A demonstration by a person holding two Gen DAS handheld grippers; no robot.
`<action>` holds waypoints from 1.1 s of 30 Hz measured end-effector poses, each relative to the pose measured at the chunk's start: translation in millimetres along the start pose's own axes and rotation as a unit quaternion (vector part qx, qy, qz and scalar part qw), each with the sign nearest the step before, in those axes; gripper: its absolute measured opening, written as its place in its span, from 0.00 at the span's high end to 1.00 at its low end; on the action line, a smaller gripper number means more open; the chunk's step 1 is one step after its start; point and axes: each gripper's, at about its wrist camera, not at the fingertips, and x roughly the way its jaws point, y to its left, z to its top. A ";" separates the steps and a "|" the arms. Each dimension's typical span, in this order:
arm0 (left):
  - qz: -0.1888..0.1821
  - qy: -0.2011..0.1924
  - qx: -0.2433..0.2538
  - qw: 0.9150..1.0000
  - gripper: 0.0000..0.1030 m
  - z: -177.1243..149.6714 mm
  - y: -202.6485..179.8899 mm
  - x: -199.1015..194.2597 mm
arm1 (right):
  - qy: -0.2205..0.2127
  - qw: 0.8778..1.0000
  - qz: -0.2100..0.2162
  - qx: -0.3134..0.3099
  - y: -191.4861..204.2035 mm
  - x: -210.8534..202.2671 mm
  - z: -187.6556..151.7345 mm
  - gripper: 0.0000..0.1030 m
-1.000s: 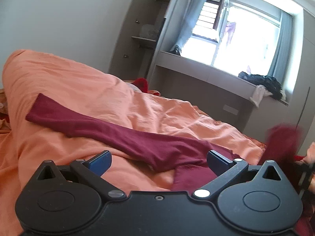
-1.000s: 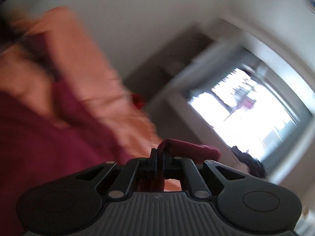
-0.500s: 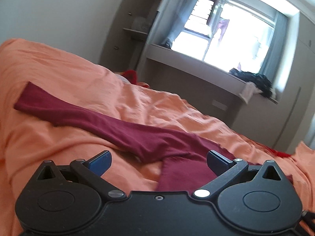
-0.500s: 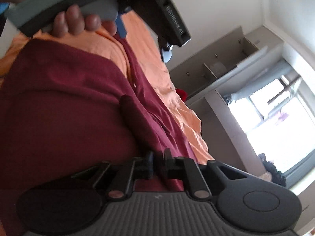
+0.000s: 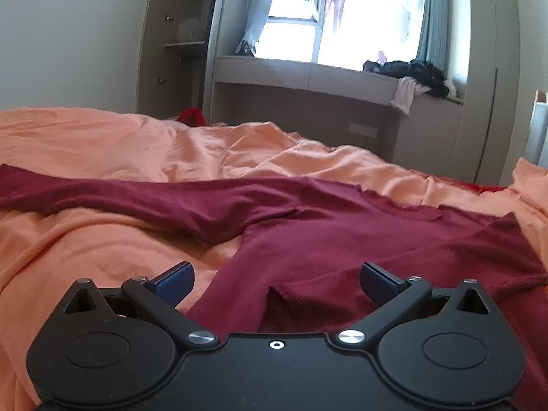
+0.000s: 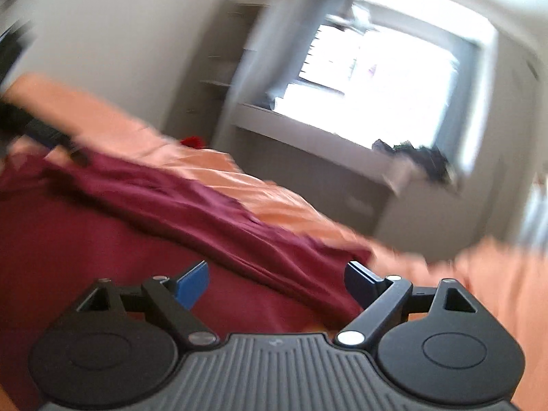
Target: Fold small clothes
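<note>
A dark red long-sleeved garment (image 5: 342, 236) lies on the orange bedspread (image 5: 102, 144). One sleeve stretches to the left. My left gripper (image 5: 275, 279) is open and empty, low over the garment's near edge. In the blurred right wrist view the same garment (image 6: 102, 233) fills the left and middle. My right gripper (image 6: 277, 282) is open and empty just above it. The other gripper shows as a dark blur at the far left (image 6: 41, 130).
A window (image 5: 342, 17) with curtains and a grey ledge (image 5: 308, 72) stand beyond the bed. Dark clothes (image 5: 411, 72) are piled on the ledge. A shelf unit (image 5: 178, 41) stands left of it. A small red item (image 5: 191, 116) lies at the bed's far edge.
My right gripper was shut on a fold of the red garment; it has let go and now stands open. The garment's right part now lies on the bed. The left gripper stayed open.
</note>
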 end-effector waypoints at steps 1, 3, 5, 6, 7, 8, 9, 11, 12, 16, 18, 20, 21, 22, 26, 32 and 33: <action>0.003 0.006 -0.002 1.000 0.00 -1.9 1.0 2.6 | 0.012 0.999 0.006 0.030 -13.9 1.7 0.0 0.09; 0.006 0.020 -0.005 1.000 0.00 -4.7 3.5 7.8 | 0.022 0.998 0.017 0.065 -34.4 0.9 1.7 0.03; 0.007 0.027 -0.011 1.000 0.00 -7.3 5.8 11.0 | 0.018 0.997 0.011 0.078 -48.0 6.6 6.7 0.00; 0.008 0.028 -0.013 0.999 0.00 -8.4 6.8 11.8 | 0.019 0.996 0.016 0.081 -53.8 10.3 7.2 0.00; 0.008 0.028 -0.014 0.999 0.00 -8.9 7.3 11.7 | 0.020 0.996 0.020 0.084 -62.6 12.6 4.4 0.00; 0.007 0.027 -0.013 1.000 0.00 -9.5 7.8 11.5 | 0.021 0.996 0.024 0.089 -68.6 23.0 10.7 0.00; 0.007 0.029 -0.012 0.999 0.00 -10.4 8.1 11.4 | 0.022 0.995 0.028 0.096 -72.4 28.9 8.7 0.00; 0.006 0.036 -0.013 0.999 0.00 -12.3 9.7 13.1 | 0.028 0.991 0.034 0.126 -81.8 47.4 14.2 0.00; 0.005 0.038 -0.013 0.999 0.00 -13.2 10.4 14.3 | 0.034 0.989 0.041 0.140 -88.4 59.7 18.4 0.00; 0.005 0.037 -0.007 0.999 0.00 -16.1 10.3 13.8 | 0.058 0.979 0.033 0.191 -112.6 107.7 24.2 0.03; 0.005 0.037 -0.002 0.999 0.00 -16.8 8.8 13.2 | 0.071 0.971 0.020 0.228 -127.2 130.3 26.8 0.08; 0.001 0.038 -0.001 0.999 0.00 -16.4 9.6 13.2 | 0.083 0.963 0.010 0.255 -135.1 143.5 25.2 0.16; -0.001 0.040 -0.003 0.999 0.00 -15.8 10.6 13.8 | 0.089 0.961 0.006 0.262 -138.1 150.7 24.4 0.27; -0.002 0.041 -0.006 0.999 0.00 -15.4 10.9 14.4 | 0.096 0.959 0.004 0.266 -139.9 157.5 23.2 0.44; -0.003 0.041 -0.007 0.999 0.00 -15.6 11.9 15.1 | 0.111 0.964 -0.006 0.241 -139.1 167.4 24.4 0.92; -0.004 0.042 -0.003 0.999 0.00 -15.6 11.9 16.4 | 0.090 0.983 -0.057 0.147 -129.5 162.6 40.3 0.93; -0.004 0.042 -0.002 0.999 0.00 -15.4 11.5 16.6 | 0.097 0.983 -0.057 0.146 -128.3 164.3 40.2 0.93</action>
